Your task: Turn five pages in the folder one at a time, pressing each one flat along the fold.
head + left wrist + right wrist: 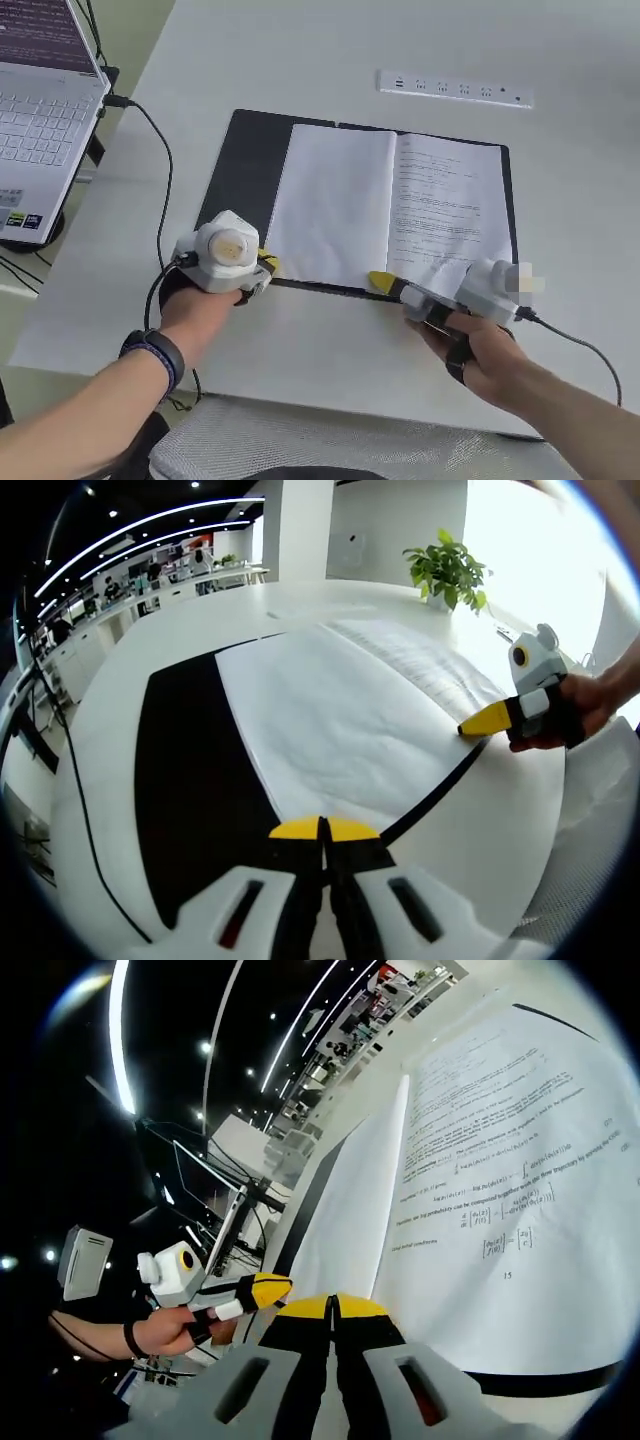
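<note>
Folder [245, 160] lies open on the desk [300, 60], left gripper [266, 265] at its near edge, right gripper [382, 283] by the fold [391, 200], both with fingers pressed together, so I reckon a dragged tip could crease the page [330, 200].

Right gripper [332, 1307]: yellow tips pressed together, at the fold by the near edge of the folder [530, 1380]. Printed page [500, 1150] lies right of the fold, numbered 15; blank page [350, 1210] left of it. Left gripper [266, 1288], held in a hand [165, 1332], sits by the folder's left edge.
</note>
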A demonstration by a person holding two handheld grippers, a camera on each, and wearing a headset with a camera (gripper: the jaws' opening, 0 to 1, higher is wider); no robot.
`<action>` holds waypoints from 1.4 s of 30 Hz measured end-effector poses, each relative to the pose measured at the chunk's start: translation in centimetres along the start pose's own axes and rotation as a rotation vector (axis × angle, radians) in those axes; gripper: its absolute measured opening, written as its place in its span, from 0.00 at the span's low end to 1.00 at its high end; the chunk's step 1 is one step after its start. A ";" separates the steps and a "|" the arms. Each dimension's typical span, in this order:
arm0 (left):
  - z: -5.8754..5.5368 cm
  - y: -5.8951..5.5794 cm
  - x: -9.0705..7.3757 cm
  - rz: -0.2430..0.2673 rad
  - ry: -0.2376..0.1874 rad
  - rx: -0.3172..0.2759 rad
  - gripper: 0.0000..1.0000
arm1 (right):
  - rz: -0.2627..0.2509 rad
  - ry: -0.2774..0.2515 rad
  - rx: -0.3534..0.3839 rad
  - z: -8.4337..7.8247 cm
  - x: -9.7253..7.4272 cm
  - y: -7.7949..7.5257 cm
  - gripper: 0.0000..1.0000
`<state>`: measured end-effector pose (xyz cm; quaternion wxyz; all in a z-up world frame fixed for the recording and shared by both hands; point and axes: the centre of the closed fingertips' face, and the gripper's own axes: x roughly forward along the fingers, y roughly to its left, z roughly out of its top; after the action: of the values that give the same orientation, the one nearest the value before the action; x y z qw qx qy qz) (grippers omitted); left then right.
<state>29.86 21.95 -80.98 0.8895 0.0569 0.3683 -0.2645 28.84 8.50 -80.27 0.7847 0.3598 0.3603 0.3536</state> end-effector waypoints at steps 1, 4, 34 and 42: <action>0.0 0.0 0.0 0.000 -0.002 -0.002 0.00 | -0.002 -0.003 0.003 0.0 -0.1 -0.1 0.00; 0.0 0.0 0.0 0.001 0.002 0.002 0.00 | -0.011 -0.006 0.005 -0.2 -0.3 -0.1 0.00; 2.2 -3.5 -1.6 -0.059 -0.029 -0.029 0.24 | -0.091 -0.040 -0.131 1.0 -7.2 0.0 0.19; 2.7 -3.6 -2.6 -0.050 -0.047 -0.003 0.29 | -0.133 -0.058 -0.217 2.5 -10.1 -0.4 0.24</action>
<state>28.18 19.24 -76.90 0.8911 0.0401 0.3489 -0.2875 26.02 -0.64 -76.24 0.8508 0.2581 0.3202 0.3272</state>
